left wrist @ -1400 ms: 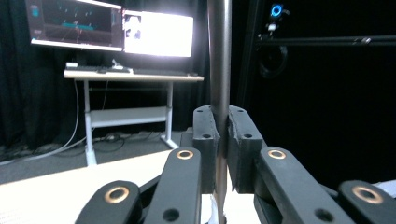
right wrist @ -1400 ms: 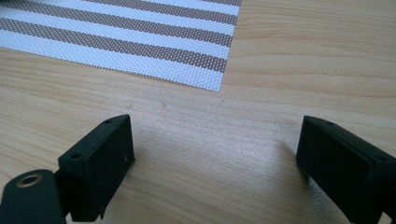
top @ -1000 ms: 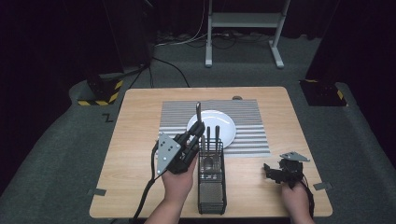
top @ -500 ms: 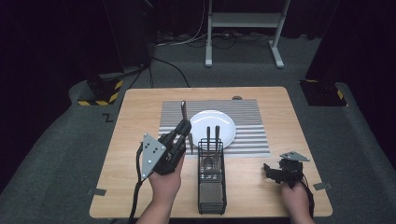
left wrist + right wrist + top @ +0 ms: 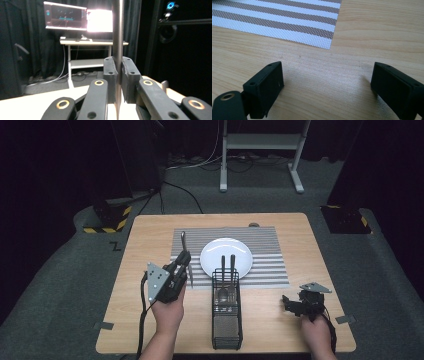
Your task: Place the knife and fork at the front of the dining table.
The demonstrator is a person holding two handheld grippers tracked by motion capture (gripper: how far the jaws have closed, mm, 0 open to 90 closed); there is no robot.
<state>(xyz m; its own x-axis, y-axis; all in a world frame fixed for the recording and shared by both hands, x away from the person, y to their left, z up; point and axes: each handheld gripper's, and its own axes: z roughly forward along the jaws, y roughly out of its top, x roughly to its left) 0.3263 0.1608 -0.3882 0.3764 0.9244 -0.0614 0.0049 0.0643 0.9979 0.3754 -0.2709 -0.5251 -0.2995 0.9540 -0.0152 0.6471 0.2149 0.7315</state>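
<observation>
Pinching a slim metal utensil by its flat handle, the left claw holds it upright over the striped placemat, just left of the white plate. Which utensil it is I cannot tell. Judgement: light, rigid, polished and slippery, apt to swivel between the pads; hold mid-handle, across the flat faces. The black wire caddy holds two more handles. The right claw rests spread and empty over the tabletop.
</observation>
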